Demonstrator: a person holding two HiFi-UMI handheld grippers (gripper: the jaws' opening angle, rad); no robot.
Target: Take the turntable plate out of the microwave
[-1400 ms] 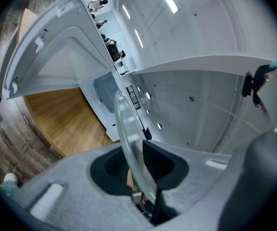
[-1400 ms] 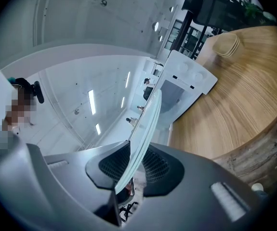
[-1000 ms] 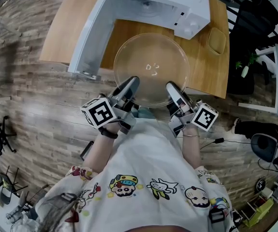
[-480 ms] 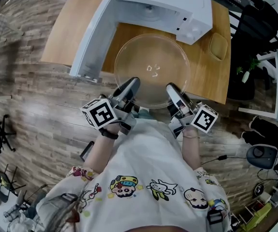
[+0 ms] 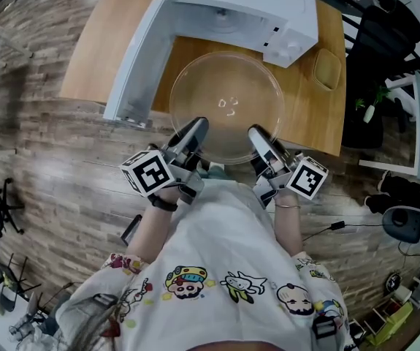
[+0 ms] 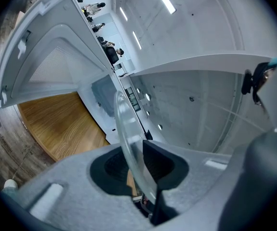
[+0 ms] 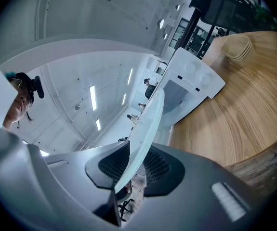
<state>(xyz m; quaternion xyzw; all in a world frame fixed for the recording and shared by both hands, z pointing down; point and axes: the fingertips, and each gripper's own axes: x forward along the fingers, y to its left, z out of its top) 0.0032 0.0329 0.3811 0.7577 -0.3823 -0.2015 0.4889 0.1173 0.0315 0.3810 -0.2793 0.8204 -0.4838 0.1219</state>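
The clear glass turntable plate hangs level over the wooden table, in front of the white microwave whose door stands open to the left. My left gripper is shut on the plate's near left rim and my right gripper on its near right rim. In the left gripper view the plate's rim passes edge-on between the dark pads. The right gripper view likewise has the plate's rim clamped between the two pads.
A small tan dish sits on the table right of the microwave. The table's near edge lies under the plate. Past it is wood-plank floor, with black chairs and cables at the right.
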